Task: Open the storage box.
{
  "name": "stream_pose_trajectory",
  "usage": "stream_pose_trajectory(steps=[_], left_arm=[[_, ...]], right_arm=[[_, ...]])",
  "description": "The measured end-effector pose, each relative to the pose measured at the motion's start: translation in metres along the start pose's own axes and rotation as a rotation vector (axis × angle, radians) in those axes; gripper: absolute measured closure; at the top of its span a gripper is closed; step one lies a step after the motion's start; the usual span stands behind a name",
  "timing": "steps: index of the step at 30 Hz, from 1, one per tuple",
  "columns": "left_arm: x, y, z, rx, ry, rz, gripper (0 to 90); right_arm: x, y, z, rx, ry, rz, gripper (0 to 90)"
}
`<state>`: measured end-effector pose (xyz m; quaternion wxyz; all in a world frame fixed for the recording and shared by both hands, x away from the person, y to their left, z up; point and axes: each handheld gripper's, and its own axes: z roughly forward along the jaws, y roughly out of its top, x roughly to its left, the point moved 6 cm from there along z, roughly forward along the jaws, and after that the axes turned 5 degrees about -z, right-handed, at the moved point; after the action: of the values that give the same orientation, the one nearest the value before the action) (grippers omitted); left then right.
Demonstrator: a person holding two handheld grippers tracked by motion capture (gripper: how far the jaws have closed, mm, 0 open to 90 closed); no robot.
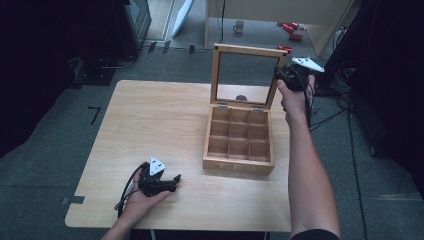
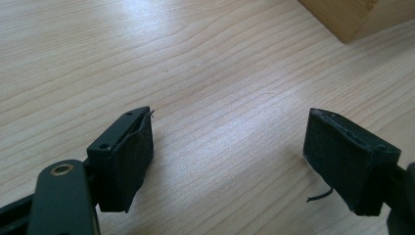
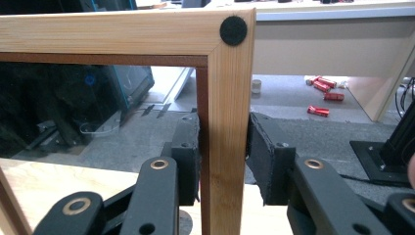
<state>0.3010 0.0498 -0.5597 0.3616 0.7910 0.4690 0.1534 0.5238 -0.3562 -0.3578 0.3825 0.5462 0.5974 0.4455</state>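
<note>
Right gripper (image 1: 281, 75) pinches the lid (image 3: 225, 122) frame of the open tea box (image 1: 239, 162); left gripper (image 1: 172, 182) rests on the table (image 1: 150, 120), jaws wide, empty.

Tea box (image 1: 239, 145) sits on the table (image 1: 150, 120), right of centre, near the right edge. Its lid (image 1: 247, 52) stands upright at the back, hinged behind the compartments. Right gripper (image 1: 286, 76) at the lid's right side rail, near the top corner, jaws on either side of the rail (image 3: 224, 122). Left gripper (image 1: 167, 184) rests on the table near the front edge, left of the box and apart from it. Mug (image 1: 239, 26) on the floor behind the table.
</note>
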Motion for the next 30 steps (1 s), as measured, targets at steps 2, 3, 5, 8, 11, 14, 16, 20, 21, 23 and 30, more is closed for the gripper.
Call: stream_pose_trajectory(steps=[2,3,5,8,11,14,16,20,21,23,30], left_arm=[[0.000,0.000,0.000,0.000,0.000,0.000,19.3],[0.000,0.000,0.000,0.000,0.000,0.001,19.4],[0.000,0.000,0.000,0.000,0.001,0.002,19.4],[0.000,0.000,0.000,0.001,0.001,0.004,19.4],[0.000,0.000,0.000,0.000,-0.003,0.003,19.4],[0.000,0.000,0.000,0.000,-0.008,0.003,19.4],[0.000,0.000,0.000,0.000,-0.013,0.005,19.4],[-0.001,0.000,-0.001,0.000,-0.018,0.007,19.4],[-0.001,0.000,-0.001,0.000,-0.018,0.008,19.4],[-0.001,0.000,-0.001,0.001,-0.018,0.009,19.4],[-0.001,-0.001,-0.001,0.001,-0.021,0.011,19.3]], right_arm=[[0.000,0.001,0.003,0.006,-0.006,0.000,67.4],[-0.001,0.001,0.005,0.009,-0.009,0.000,67.4],[-0.001,0.001,0.008,0.014,-0.014,0.005,67.4],[-0.002,0.001,0.012,0.017,-0.018,0.011,67.4],[-0.002,0.001,0.015,0.022,-0.023,0.015,67.4],[-0.002,0.001,0.016,0.023,-0.029,0.017,67.4],[-0.002,0.001,0.016,0.020,-0.030,0.019,67.2],[-0.003,0.001,0.018,0.026,-0.021,0.036,66.3],[-0.003,0.001,0.018,0.028,-0.015,0.051,65.7],[-0.003,0.000,0.018,0.029,-0.007,0.074,65.6],[-0.005,-0.013,0.017,0.047,-0.012,0.074,65.1]])
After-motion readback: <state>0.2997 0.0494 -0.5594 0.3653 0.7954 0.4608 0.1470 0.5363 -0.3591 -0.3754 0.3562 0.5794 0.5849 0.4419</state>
